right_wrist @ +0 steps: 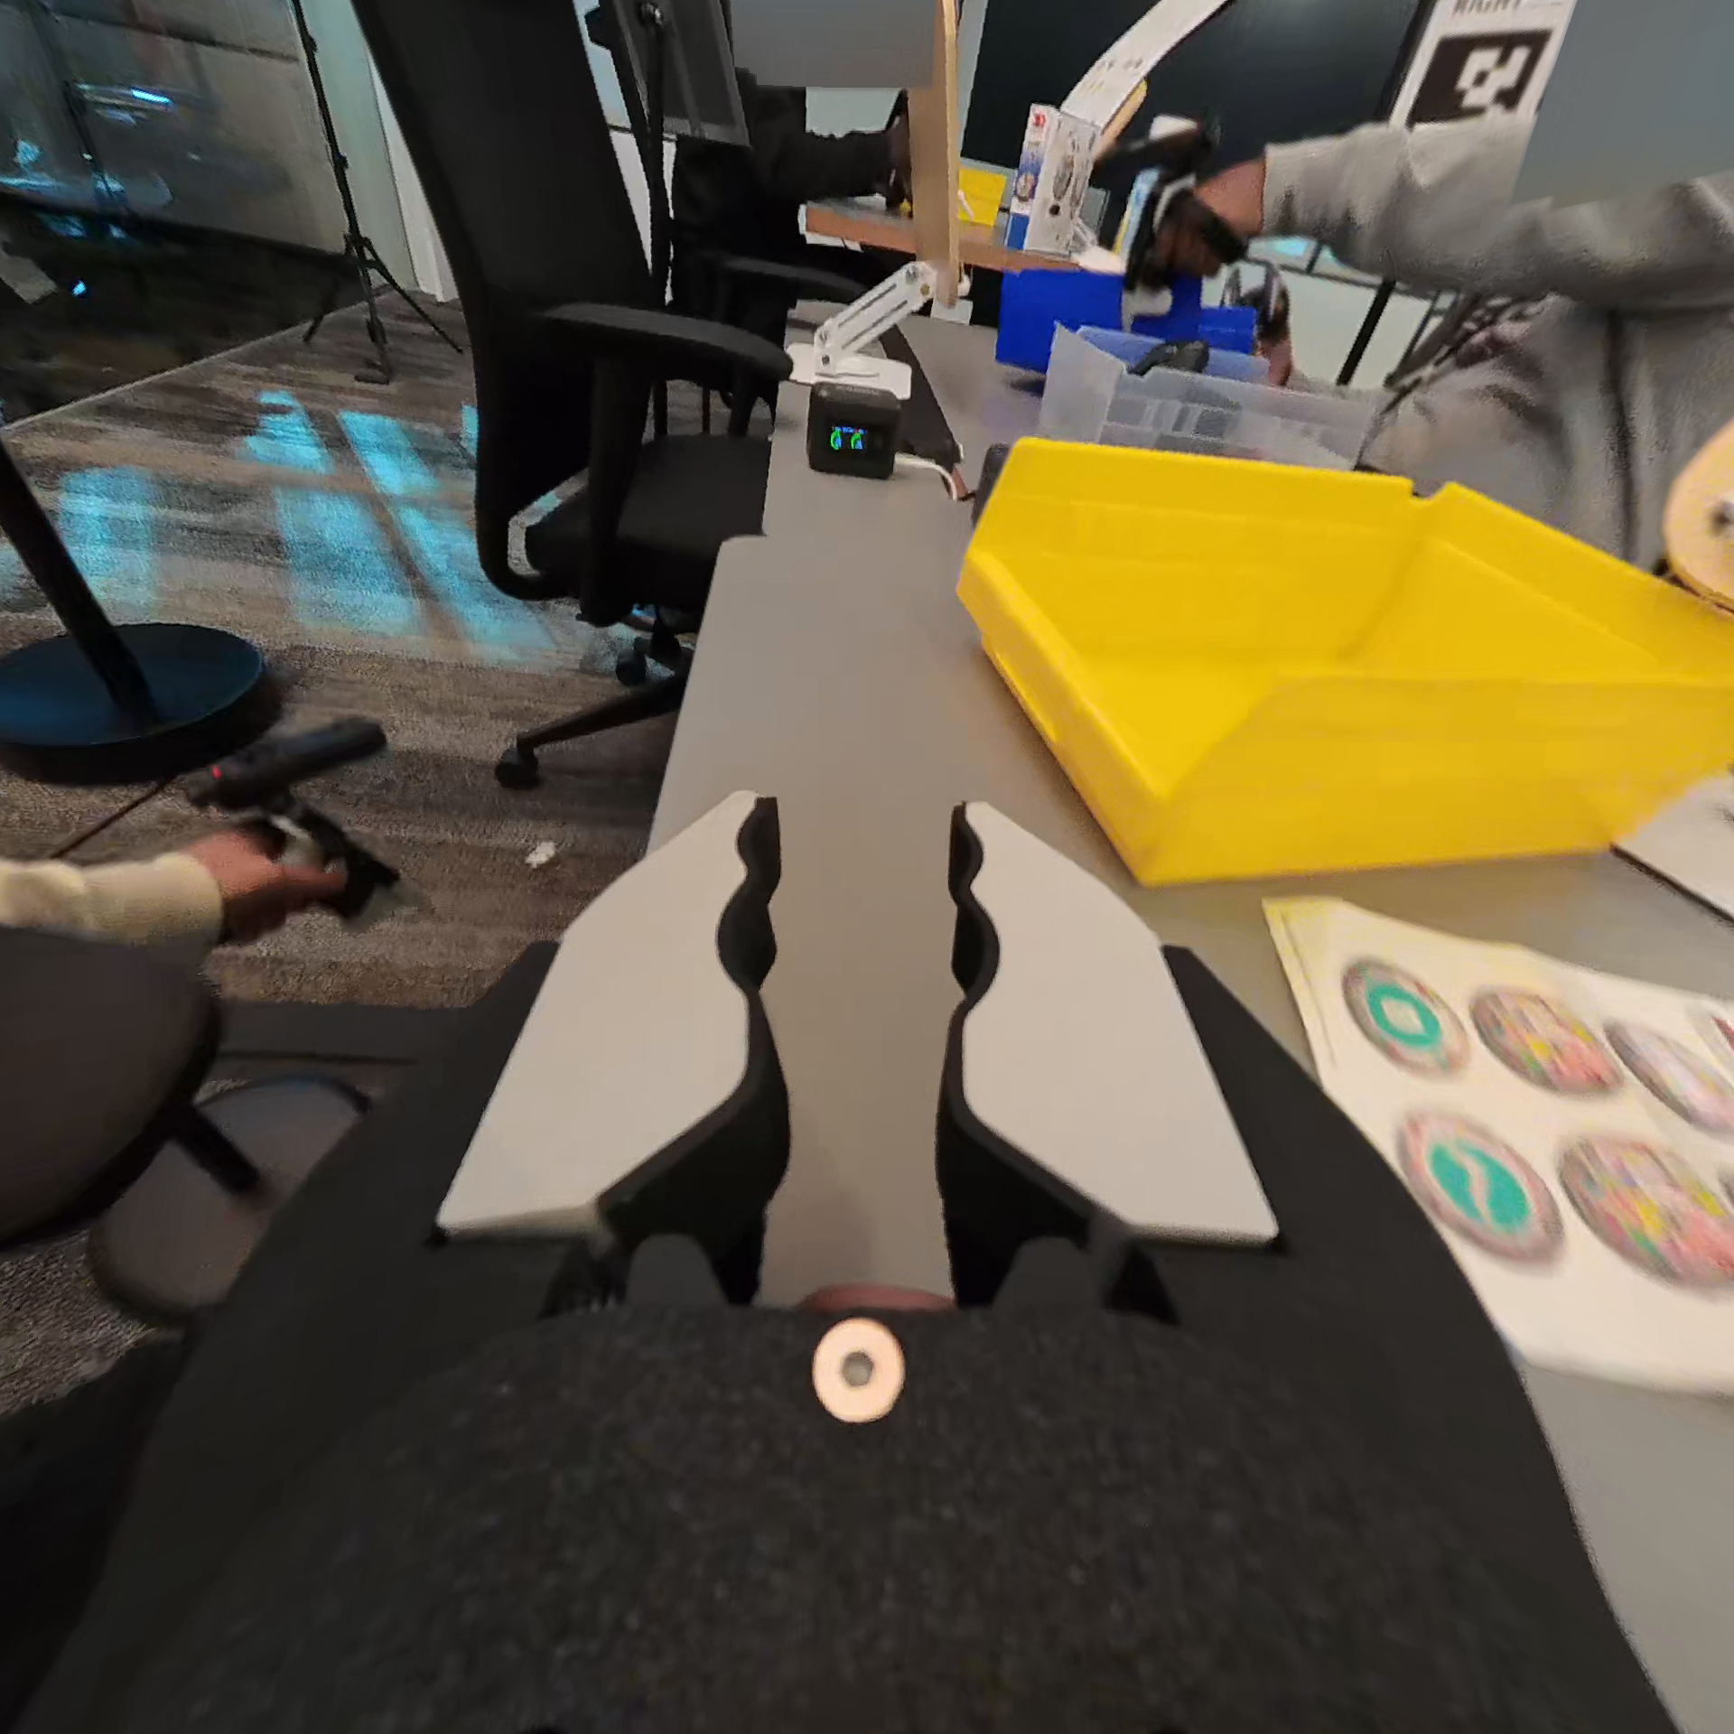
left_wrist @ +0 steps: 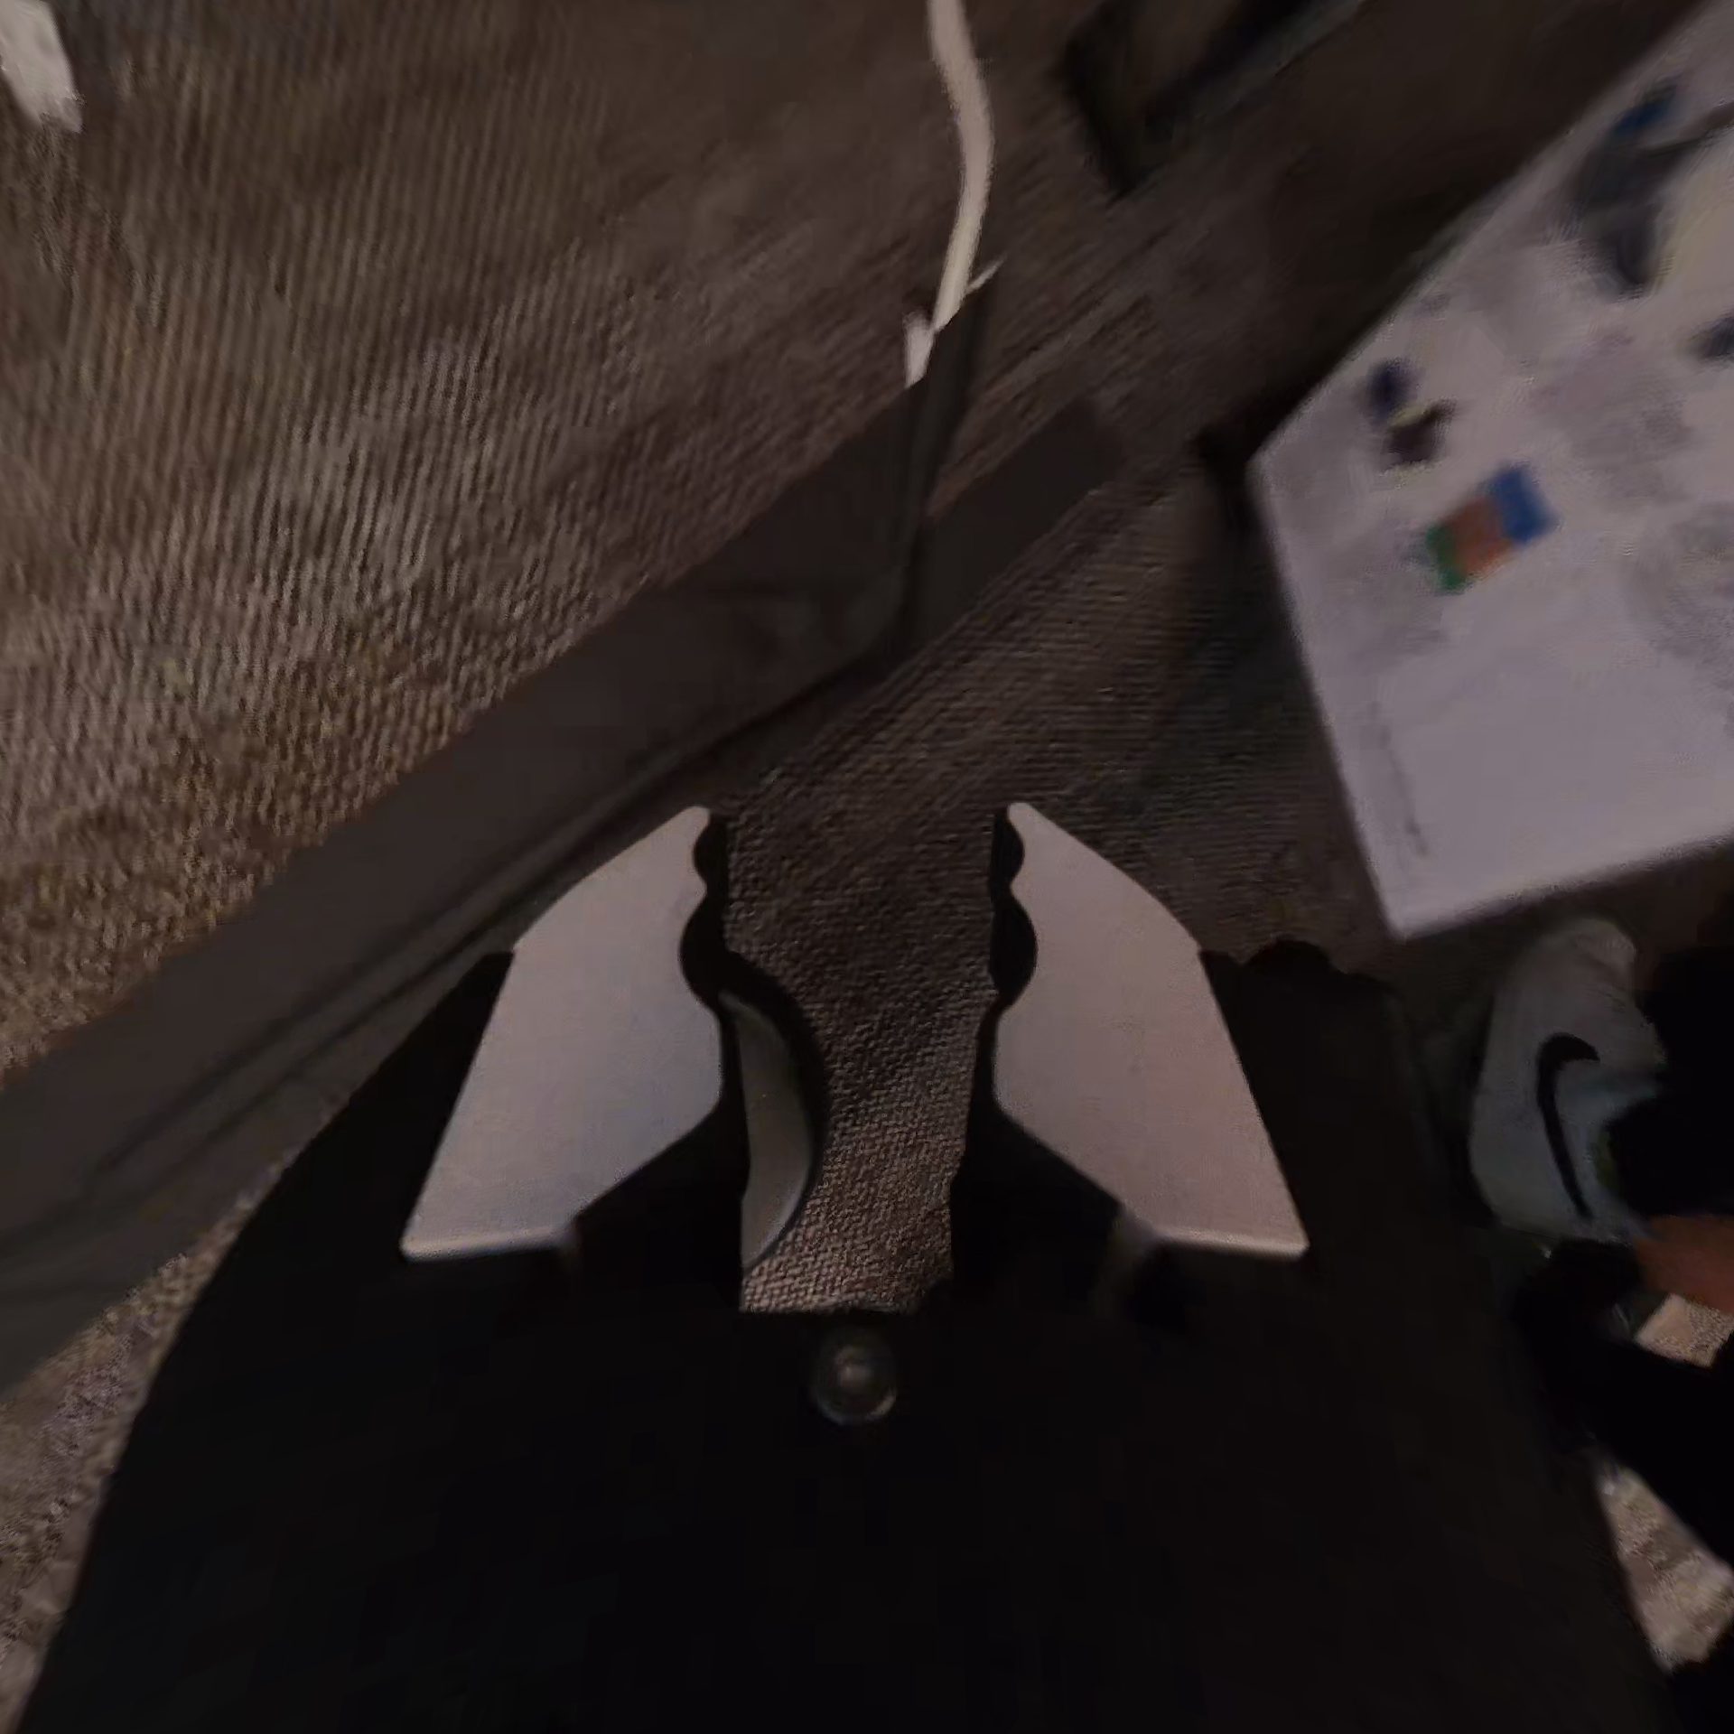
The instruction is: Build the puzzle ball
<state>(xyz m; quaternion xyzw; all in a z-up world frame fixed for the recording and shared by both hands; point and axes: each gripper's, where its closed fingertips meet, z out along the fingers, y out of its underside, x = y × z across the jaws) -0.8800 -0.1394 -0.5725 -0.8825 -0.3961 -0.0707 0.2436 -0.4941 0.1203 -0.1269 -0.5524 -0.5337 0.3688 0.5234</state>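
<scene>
Black felt-like padding fills the bottom of the right wrist view, and from it the right gripper (right_wrist: 863, 835) reaches forward over a grey table (right_wrist: 826, 657). Its two grey fingers (right_wrist: 638, 1032) with wavy black inner edges stand apart, with nothing between them. Just to the right of the gripper, a printed sheet (right_wrist: 1520, 1126) lies flat on the table; it shows rows of colourful round pictures. No loose puzzle pieces or ball can be made out in either view. Beyond the sheet sits a yellow plastic bin (right_wrist: 1314, 676), open at the top, with nothing visible inside. Farther back stand a small black device with a lit screen (right_wrist: 852, 439), a clear plastic container (right_wrist: 1210, 403) and a blue bin (right_wrist: 1060, 310). A person in a grey sleeve (right_wrist: 1464, 216) reaches in from the right. Left of the table is a black office chair (right_wrist: 600, 375) on patterned carpet.

The left wrist view is dark and blurred. The left gripper (left_wrist: 859, 844) points down at what seems to be dark textured carpet (left_wrist: 863, 1079), its fingers (left_wrist: 582, 1079) apart and holding nothing. A white printed box or sheet (left_wrist: 1548, 563) lies at the upper right, and a pale sports shoe (left_wrist: 1558, 1079) shows at the right edge.
</scene>
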